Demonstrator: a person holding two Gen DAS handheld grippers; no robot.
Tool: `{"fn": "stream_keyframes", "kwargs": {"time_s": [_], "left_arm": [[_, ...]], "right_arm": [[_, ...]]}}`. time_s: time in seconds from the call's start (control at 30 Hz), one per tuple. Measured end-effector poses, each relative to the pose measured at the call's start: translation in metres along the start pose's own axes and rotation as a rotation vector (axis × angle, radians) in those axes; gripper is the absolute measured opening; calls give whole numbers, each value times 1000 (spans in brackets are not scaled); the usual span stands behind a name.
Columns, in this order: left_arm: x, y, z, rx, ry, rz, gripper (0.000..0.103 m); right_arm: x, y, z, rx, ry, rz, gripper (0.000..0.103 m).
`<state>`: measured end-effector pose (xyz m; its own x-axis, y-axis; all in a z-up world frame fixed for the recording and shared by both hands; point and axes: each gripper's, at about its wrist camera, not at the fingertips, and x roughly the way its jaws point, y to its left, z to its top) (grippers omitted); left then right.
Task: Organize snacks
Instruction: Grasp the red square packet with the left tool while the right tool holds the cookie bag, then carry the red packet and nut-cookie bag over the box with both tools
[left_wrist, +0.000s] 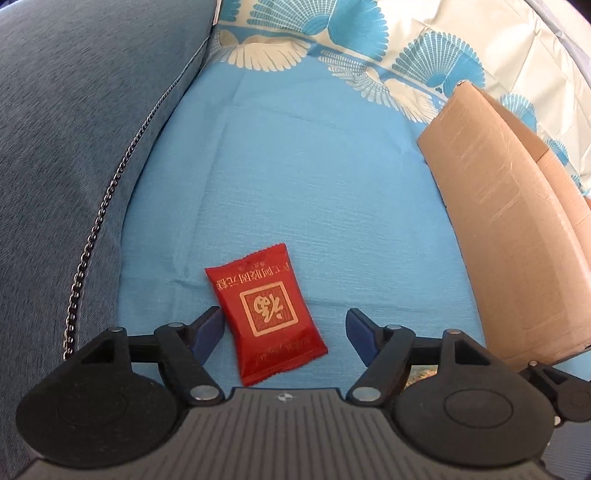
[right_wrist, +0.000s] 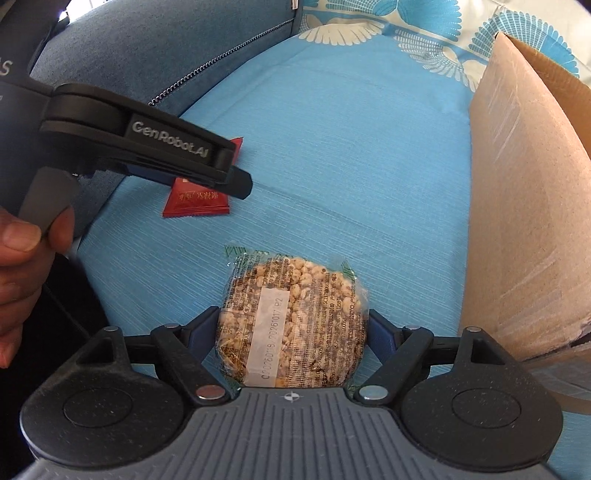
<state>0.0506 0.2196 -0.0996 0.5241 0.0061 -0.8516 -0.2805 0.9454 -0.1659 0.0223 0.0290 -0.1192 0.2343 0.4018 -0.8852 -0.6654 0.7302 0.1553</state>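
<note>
Left gripper (left_wrist: 285, 328) is hovering wide open, empty, over the light, crinkly red snack packet (left_wrist: 265, 314); right gripper (right_wrist: 291, 332) jaws are bracketing the brittle puffed-grain cake (right_wrist: 291, 321) at its rim, contact unclear.

both grippers are tipped steeply downward, the left gripper (left_wrist: 284, 328) with its jaws spread wide and touching nothing, the right gripper (right_wrist: 291, 332) with its pads snug on what it carries, hand (right_wrist: 22, 266) gripping the left's handle.

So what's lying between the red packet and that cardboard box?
Nothing: between the red packet and the cardboard box there is only bare blue cloth, clearest in the left wrist view.
</note>
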Motion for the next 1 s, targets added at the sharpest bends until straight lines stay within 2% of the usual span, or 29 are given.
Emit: {"fn": "stream_keyframes", "kwargs": {"time_s": [0.2,0.3,0.47,0.5,0.77,1.0], "left_arm": [[5,-8,1,41,-16,37,77],[4,-10,-1,64,-28,52,74],[4,-8,-2,64,-30,60,59],[4,-8,-1,66,-31,63,54],[2,-9,-3,81,-54,67,48],[0,-6,-6,71,-75,61,48]], "right_arm": [[2,0,-2,-17,-3,-5,85],[2,0,-1,-14,-5,-4,85],[2,2,-1,-18,-5,-8,85],[3,1,-1,-18,-5,-7,85],[2,0,0,-21,-8,-8,83],[-6,-3,2,-13,-69,-23,81]]}}
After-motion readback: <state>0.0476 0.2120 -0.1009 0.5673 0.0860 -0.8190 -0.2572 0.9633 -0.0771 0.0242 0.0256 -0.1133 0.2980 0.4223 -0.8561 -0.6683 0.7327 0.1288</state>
